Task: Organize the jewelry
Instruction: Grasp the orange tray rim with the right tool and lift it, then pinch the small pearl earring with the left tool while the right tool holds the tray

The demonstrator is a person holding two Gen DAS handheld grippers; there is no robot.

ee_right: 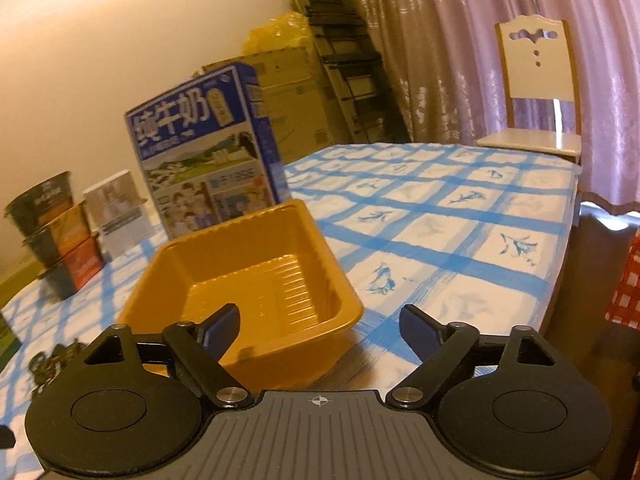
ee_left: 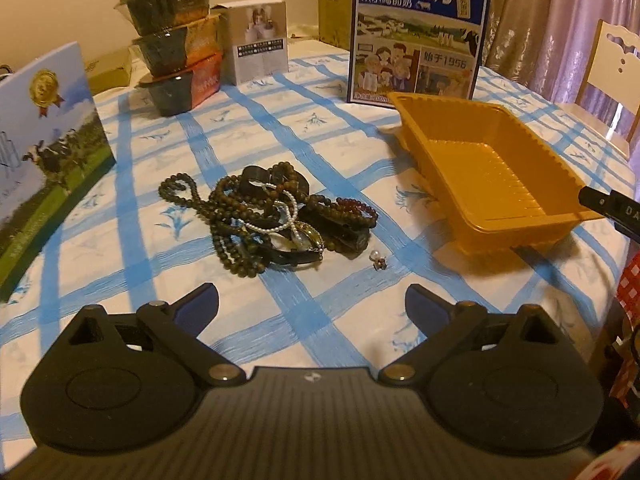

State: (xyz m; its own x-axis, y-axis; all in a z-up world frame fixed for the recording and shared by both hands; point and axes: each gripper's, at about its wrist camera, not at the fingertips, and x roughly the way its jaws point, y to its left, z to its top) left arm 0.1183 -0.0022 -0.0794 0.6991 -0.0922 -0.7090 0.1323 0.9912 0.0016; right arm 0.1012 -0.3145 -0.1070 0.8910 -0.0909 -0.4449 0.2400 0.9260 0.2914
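Note:
A tangled pile of jewelry (ee_left: 264, 216), dark bead strings, a white pearl strand and a dark red bead bracelet, lies on the blue-checked tablecloth. A small loose charm (ee_left: 379, 261) lies just right of it. An empty yellow plastic tray (ee_left: 480, 168) stands to the right; it also shows in the right wrist view (ee_right: 256, 276). My left gripper (ee_left: 312, 304) is open and empty, just short of the pile. My right gripper (ee_right: 318, 322) is open and empty at the tray's near right corner. Part of the pile (ee_right: 48, 364) shows at the left edge.
A blue milk carton box (ee_left: 420, 32) stands behind the tray. Stacked noodle bowls (ee_left: 176, 44) and a white box (ee_left: 258, 40) stand at the back left. A cow-picture box (ee_left: 44, 160) is on the left. A chair (ee_right: 536, 92) stands at the far table edge.

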